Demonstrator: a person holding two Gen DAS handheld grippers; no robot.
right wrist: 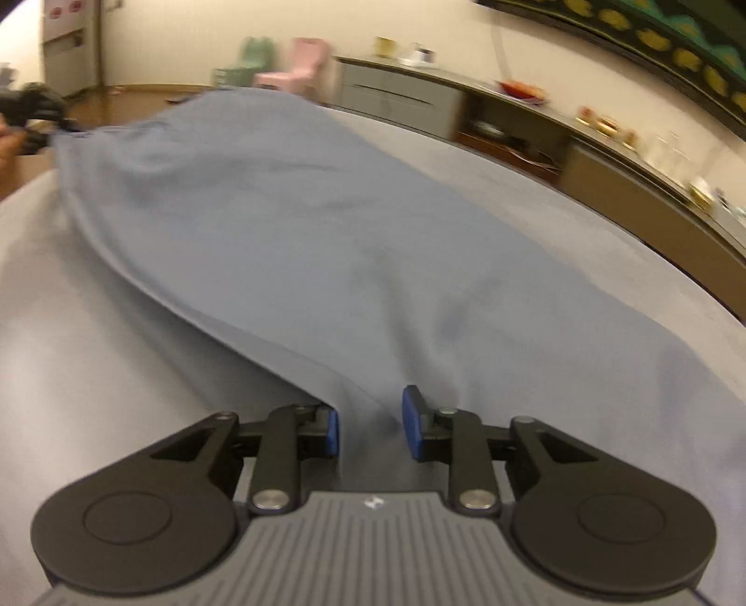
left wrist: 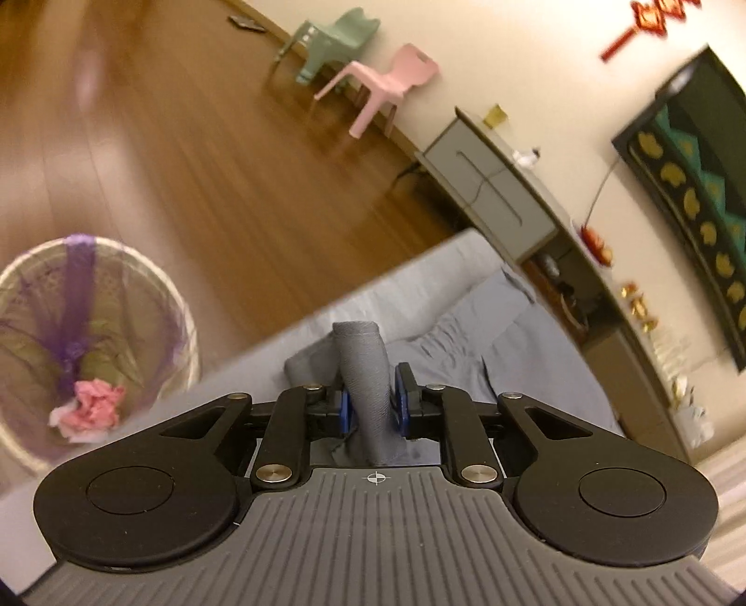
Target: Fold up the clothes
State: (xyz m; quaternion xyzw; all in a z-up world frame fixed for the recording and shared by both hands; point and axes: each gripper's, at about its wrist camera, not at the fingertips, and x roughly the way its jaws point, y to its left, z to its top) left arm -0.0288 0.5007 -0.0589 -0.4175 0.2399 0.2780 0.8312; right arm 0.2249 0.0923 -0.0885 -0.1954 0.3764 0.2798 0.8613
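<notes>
A blue-grey garment (right wrist: 289, 223) is stretched across a table covered in grey cloth (right wrist: 70, 373). My right gripper (right wrist: 370, 422) is shut on one end of the garment, the fabric bunched between its blue pads. My left gripper (left wrist: 373, 401) is shut on the other end, a rolled ribbed edge of the garment (left wrist: 366, 377) standing up between its pads. The left gripper also shows in the right wrist view (right wrist: 32, 116) at the far left, holding the lifted far corner. The garment's middle hangs slightly above the cloth.
A basket with a purple liner and pink scraps (left wrist: 79, 354) stands on the wooden floor left of the table. A pink chair (left wrist: 387, 88) and a green chair (left wrist: 335, 42) stand by the wall. A long sideboard (left wrist: 536, 223) runs behind the table.
</notes>
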